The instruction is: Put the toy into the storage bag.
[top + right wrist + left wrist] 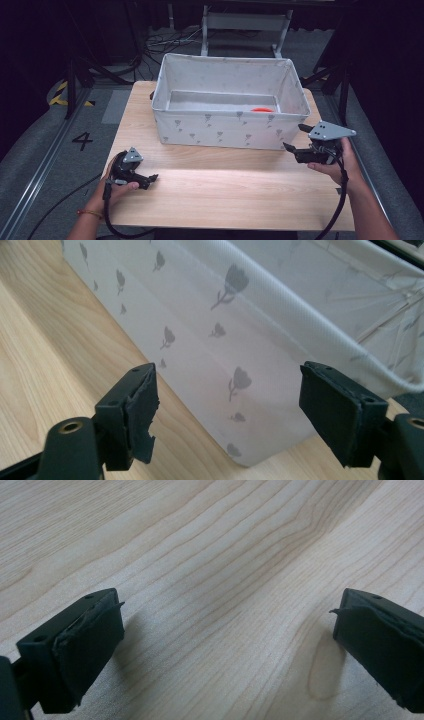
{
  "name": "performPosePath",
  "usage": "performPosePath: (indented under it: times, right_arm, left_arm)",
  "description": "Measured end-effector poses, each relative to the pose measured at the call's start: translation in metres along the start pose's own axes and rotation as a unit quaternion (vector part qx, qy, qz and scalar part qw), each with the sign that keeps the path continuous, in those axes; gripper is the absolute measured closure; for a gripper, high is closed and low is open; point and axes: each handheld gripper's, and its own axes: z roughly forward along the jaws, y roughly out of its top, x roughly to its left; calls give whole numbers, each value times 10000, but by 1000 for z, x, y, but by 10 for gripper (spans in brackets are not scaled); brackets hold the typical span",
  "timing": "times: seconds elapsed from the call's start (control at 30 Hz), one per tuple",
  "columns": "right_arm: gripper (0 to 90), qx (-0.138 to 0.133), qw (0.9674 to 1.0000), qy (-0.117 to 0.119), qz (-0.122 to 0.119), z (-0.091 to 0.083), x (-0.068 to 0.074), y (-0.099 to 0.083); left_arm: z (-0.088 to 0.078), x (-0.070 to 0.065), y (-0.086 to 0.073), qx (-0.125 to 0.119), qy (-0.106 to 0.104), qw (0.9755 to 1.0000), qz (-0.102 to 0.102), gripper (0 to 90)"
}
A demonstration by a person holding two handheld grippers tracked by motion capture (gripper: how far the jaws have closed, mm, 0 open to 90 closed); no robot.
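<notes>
An orange object [262,109] already lies inside the fabric bin [220,129] at frame centre, and the table [225,195] is otherwise bare, so little seems left. The left gripper [150,179], lower left, and the right gripper [296,138], right of centre, gape wide, holding nothing.

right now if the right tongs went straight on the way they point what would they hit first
Most likely the fabric bin: the open right tongs face its printed side wall near the corner, with nothing between. Exact depth is hard to judge.
</notes>
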Motion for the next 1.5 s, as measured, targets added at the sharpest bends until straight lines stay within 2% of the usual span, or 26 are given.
performPosePath:
  times: [0.23,0.5,0.63,0.7,0.9,1.17,1.23,1.5]
  right_arm:
    - [240,194,9997,-121,-44,3,5,-15]
    - [237,446,9989,-119,-111,10,12,-34]
    - [237,663,9975,-250,-78,16,16,-47]
    - [237,701,9972,-249,-65,17,16,-49]
    - [251,987,9950,-160,-38,27,21,-71]
    - [246,1291,9915,-120,74,34,20,-98]
    - [246,1313,9912,-41,174,33,20,-104]
    - [245,1401,9894,-54,372,29,21,-127]
  left_arm:
    - [0,0,0,0,0,10000,0,2]
    - [0,0,0,0,1,10000,1,2]
    - [0,0,0,1,0,10000,1,2]
    - [0,0,0,0,0,10000,1,2]
    - [0,0,0,0,0,10000,1,2]
    - [0,0,0,-2,4,10000,-18,2]
    - [0,0,0,-3,3,10000,-19,2]
    - [0,0,0,-4,4,10000,-19,2]
